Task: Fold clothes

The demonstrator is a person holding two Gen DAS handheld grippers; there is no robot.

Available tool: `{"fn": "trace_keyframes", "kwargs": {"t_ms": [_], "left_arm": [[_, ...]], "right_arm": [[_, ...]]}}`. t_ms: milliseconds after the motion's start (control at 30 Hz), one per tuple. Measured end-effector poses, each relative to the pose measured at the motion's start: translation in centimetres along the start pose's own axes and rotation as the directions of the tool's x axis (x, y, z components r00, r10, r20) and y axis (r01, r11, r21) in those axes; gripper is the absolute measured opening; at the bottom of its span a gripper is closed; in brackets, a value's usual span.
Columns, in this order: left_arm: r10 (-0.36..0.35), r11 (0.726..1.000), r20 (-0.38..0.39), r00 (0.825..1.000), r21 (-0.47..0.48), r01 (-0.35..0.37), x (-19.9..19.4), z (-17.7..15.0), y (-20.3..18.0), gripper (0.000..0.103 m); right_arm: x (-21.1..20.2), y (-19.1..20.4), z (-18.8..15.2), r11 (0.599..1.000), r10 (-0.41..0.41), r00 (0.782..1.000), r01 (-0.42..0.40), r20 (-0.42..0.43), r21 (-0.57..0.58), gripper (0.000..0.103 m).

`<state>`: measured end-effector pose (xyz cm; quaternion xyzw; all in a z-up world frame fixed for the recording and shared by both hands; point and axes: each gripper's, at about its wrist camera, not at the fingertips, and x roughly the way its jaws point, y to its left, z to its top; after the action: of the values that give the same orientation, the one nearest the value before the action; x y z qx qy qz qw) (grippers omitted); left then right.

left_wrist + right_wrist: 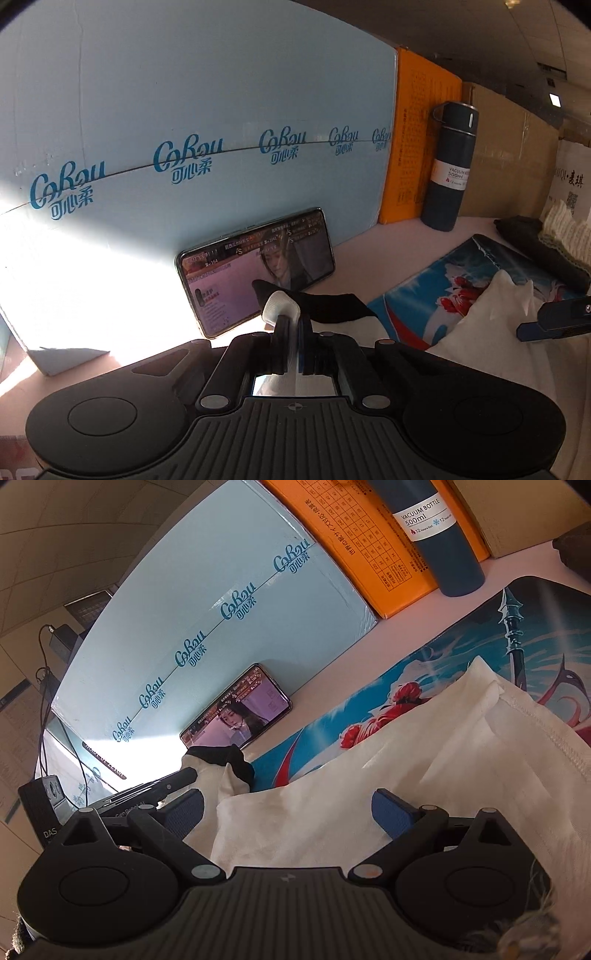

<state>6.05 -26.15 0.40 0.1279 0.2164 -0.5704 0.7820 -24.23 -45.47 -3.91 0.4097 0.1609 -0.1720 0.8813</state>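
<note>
Grasp stage of folding: left tool (290,325) pinches a corner of the white garment (332,805), which lies crumpled on the printed mat (443,657) on the worktop. Right tool (291,812) stands wide over the cloth, gripping nothing; it probably needs to close on an edge next.

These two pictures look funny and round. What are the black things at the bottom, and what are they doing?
Each black thing is a claw that a person holds, one in each hand. A small camera sits on each and looks along its fingers, so you get one picture per hand. The left claw is pinched shut on a bit of the white shirt. The right claw is open, with the shirt lying between its fingers. The shirt rests on a colourful mat. Behind stand a phone, a blue box and a dark bottle.
</note>
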Motion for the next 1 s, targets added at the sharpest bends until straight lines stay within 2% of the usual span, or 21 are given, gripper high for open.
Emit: {"fn": "trace_keyframes", "kwargs": {"t_ms": [167,367,467,533,600,733,933,1000], "left_arm": [[-0.021,1.0,0.123,0.992,0.016,0.019,-4.5,0.1,-2.1,0.003],[-0.056,0.998,0.209,0.976,0.047,0.047,-8.0,-0.6,-5.0,0.0],[-0.058,0.996,0.195,0.979,0.077,0.044,-8.4,-1.1,-5.8,0.0],[-0.034,0.997,0.168,0.985,0.073,0.022,-8.0,-1.5,-5.6,0.001],[-0.007,0.999,0.149,0.989,0.041,0.001,-7.5,-2.0,-4.8,0.006],[0.014,1.0,0.115,0.993,-0.018,-0.012,-6.8,-2.9,-3.2,0.006],[0.008,0.998,0.089,0.996,-0.063,-0.002,-6.1,-3.5,-2.3,0.007],[0.019,0.997,0.083,0.996,-0.072,-0.013,-6.2,-3.5,-2.2,0.011]], "right_arm": [[-0.3,-0.4,0.1,0.999,0.018,1.0,-0.019,0.014,0.037,0.098],[-0.8,-1.6,0.3,0.99,0.047,0.998,-0.051,0.035,0.129,0.098],[-1.2,-2.2,0.4,0.982,0.061,0.997,-0.07,0.056,0.173,0.098],[-1.4,-2.3,0.5,0.982,0.058,0.996,-0.069,0.065,0.178,0.098],[-1.5,-2.4,0.5,0.982,0.053,0.996,-0.065,0.072,0.18,0.098],[-1.4,-2.4,0.5,0.983,0.049,0.996,-0.06,0.069,0.175,0.098],[-1.3,-2.3,0.4,0.985,0.048,0.997,-0.057,0.058,0.162,0.099],[-1.3,-2.3,0.4,0.986,0.045,0.997,-0.054,0.059,0.159,0.099]]}}
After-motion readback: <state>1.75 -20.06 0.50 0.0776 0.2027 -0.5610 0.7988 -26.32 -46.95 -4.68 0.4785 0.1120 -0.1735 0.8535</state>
